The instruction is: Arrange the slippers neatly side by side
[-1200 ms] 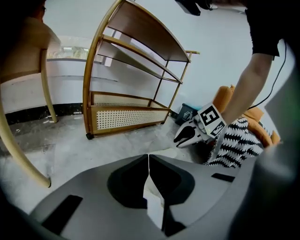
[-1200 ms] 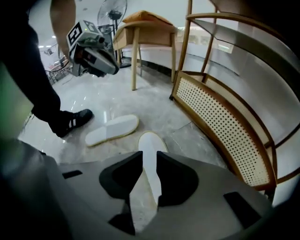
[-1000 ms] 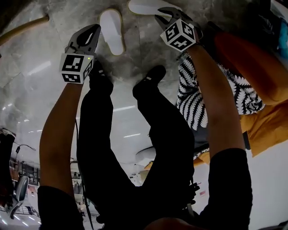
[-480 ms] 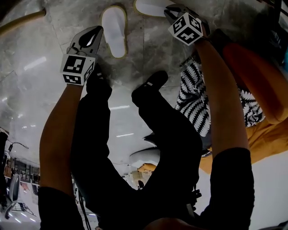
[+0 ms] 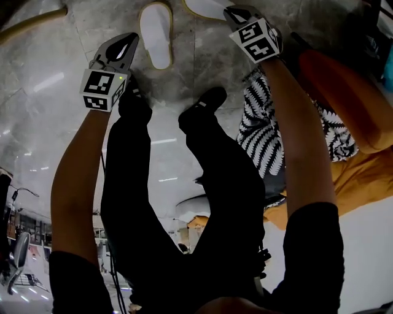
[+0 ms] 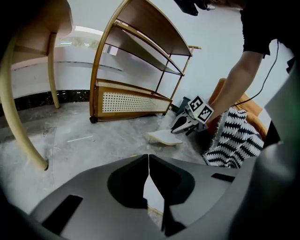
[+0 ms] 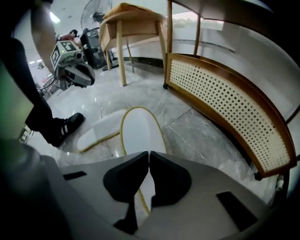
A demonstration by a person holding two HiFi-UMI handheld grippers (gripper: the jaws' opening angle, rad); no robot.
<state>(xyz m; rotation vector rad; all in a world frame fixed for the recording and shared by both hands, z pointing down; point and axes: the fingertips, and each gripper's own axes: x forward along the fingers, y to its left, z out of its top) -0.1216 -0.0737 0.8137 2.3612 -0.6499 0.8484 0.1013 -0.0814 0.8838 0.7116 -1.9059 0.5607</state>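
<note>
Two white slippers with yellow rims lie on the grey marble floor. One slipper rests flat just right of my left gripper, which is shut and empty, apart from it; that slipper shows through the jaw gap. The other slipper is cut off by the head view's top edge. My right gripper is shut on its near end, and its sole runs away from the jaws. From the left gripper view this slipper looks tilted, with the right gripper at its end.
A curved wooden shelf unit with a cane panel stands behind the slippers. A wooden table is further off. The person's black shoes and a black-and-white patterned cloth on an orange seat lie close by.
My right gripper has rolled and shifted a little right along the top edge, with the slipper staying at its tips. The left gripper has hardly moved and stays shut.
</note>
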